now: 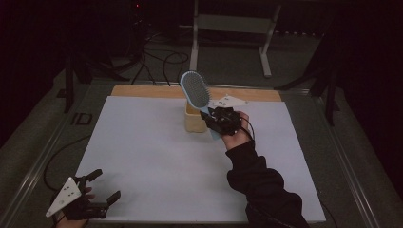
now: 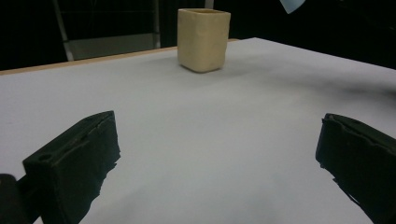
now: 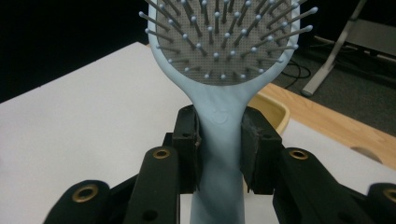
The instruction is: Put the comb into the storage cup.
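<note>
My right gripper has its two black jaws pressed tight on the handle of a light blue hairbrush. One jaw is on each side of the thin neck, just under the round head. The bristle side faces my gripper camera, and I can see lots of little pins with round tips. From the high view, the hairbrush stands up and leans away to the left, with its head up above a small yellow cup. The handle end pokes out below the right gripper. The cup sits on the white sheet, near the far edge and touching nothing else that I can see. The brush is just beside the cup, but I cannot tell if they touch.

My left gripper is far from all that, down at the near left corner of the sheet. Its jaws are wide apart and hold nothing. In the left gripper view I see the white sheet between them and the yellow cup standing upright far ahead. A brown wood strip runs along the back of the table.
</note>
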